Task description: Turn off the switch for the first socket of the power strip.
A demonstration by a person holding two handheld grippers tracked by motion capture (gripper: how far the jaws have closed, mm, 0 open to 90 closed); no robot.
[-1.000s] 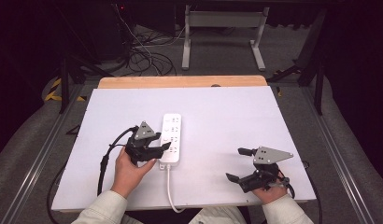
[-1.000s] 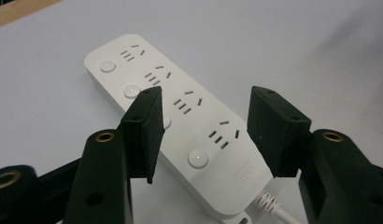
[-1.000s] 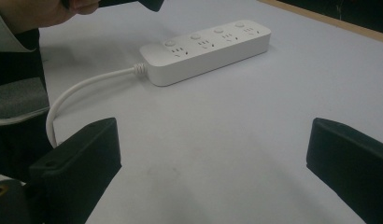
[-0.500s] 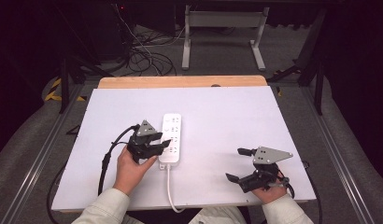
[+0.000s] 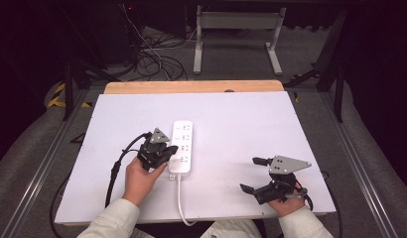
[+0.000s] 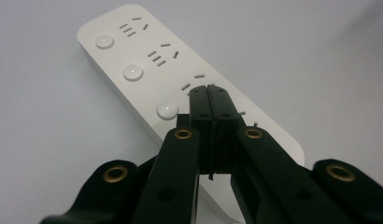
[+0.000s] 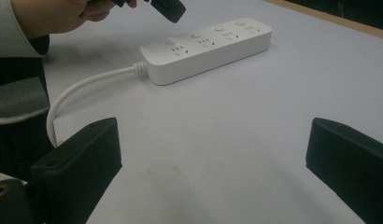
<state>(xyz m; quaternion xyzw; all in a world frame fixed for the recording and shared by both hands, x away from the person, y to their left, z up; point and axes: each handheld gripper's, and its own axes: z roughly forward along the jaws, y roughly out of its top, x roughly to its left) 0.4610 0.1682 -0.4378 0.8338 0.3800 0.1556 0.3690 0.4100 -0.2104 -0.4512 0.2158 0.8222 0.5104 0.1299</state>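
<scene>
A: Where does the power strip (image 5: pixel 181 148) lie?

B: Flat on the white surface (image 5: pixel 241 119), left of its middle, its long side running from the near edge toward the far wooden edge. It is a smooth, matte white plastic bar with rounded corners, a row of round buttons (image 6: pixel 133 72) along one side and groups of narrow socket slots beside them. A round white cord (image 5: pixel 180 201) leaves its near end and runs over the near edge.

A: And the left claw (image 5: pixel 167 151)?

B: Its black jaws have just been closing and now stand pressed together with nothing between them, tips over the strip's near half, close above a button; whether they touch I cannot tell.

A: The right claw (image 5: pixel 251 174)?

B: Spread wide near the surface's near right corner, well apart from the strip, its blocky black pads (image 7: pixel 87 149) holding nothing.
</scene>
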